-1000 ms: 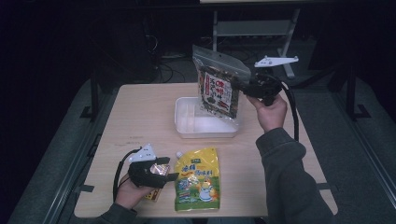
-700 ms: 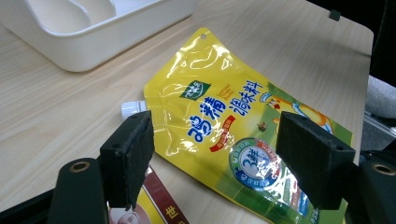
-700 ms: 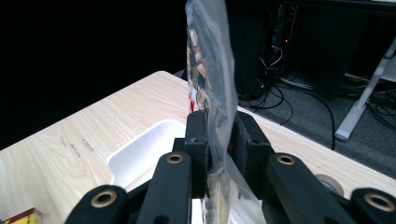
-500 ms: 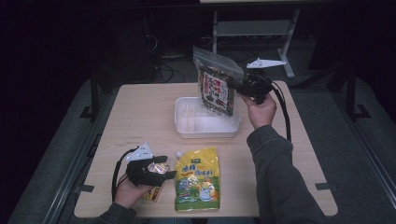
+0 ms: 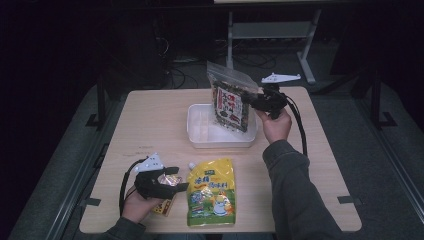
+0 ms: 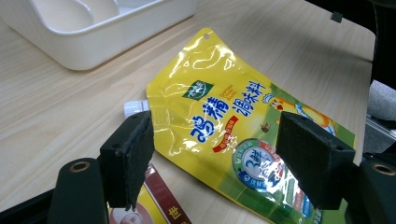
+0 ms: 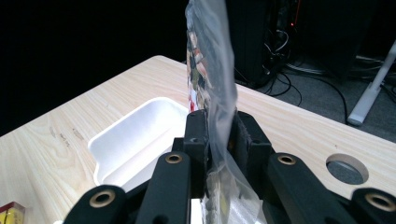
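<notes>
Dark room all round, floor and cables behind barely readable; light wood table (image 5: 150,130) is the only lit surface. White divided tray (image 5: 200,131) sits toward the far edge, right of centre. Right gripper (image 5: 254,101) is pinching a clear zip bag of dark mixed snack (image 5: 229,102) by its right edge, jaws pressed tight on the film in the right gripper view (image 7: 219,140). Bag hangs upright over the tray's right half, lower edge at or just inside the rim; can't tell if it touches the bottom, since the bag hides that part of the tray. Label print too small to read. Left gripper (image 5: 172,182) rests low near the near-left corner, jaws spread with nothing between the pads; left gripper view shows them wide apart (image 6: 212,161) over the yellow spout pouch (image 5: 212,197), which lies flat at the near edge. White cap (image 6: 135,107) pokes out beside the left pad. Small yellow-red pack (image 5: 162,207) lies mostly under the left gripper and hand, cut off in the left gripper view, so can't identify it.
</notes>
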Tool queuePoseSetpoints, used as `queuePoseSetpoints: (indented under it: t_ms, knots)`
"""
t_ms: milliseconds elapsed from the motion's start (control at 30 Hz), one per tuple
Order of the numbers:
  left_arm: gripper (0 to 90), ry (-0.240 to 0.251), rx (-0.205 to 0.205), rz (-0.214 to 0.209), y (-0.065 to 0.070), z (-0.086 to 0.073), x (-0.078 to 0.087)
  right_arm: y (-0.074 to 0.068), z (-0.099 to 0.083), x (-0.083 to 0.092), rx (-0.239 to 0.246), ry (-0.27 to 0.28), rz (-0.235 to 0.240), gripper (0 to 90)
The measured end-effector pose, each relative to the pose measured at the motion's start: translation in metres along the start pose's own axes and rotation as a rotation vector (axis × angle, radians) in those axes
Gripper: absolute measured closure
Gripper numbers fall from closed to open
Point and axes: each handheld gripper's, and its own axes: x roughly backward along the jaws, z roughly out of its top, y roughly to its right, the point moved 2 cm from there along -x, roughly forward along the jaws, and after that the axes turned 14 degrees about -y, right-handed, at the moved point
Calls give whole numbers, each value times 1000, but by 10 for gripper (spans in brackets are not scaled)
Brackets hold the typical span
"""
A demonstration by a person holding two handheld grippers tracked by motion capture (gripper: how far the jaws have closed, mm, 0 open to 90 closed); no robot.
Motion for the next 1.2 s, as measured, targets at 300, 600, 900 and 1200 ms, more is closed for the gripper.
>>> queuePoseSetpoints:
  t_ms: [300,600,900,1200]
  knots:
    - [273,0,1,1,0,0,0,8,-9,2,-20,-19,9,732]
    - [273,-10,-3,9,0,1,-2,12,-15,11,-42,-46,33,611]
    - [273,-16,-6,13,1,1,-4,10,-23,20,-27,-93,31,527]
    - [269,-23,-10,13,2,1,-6,6,-26,29,-31,-93,46,472]
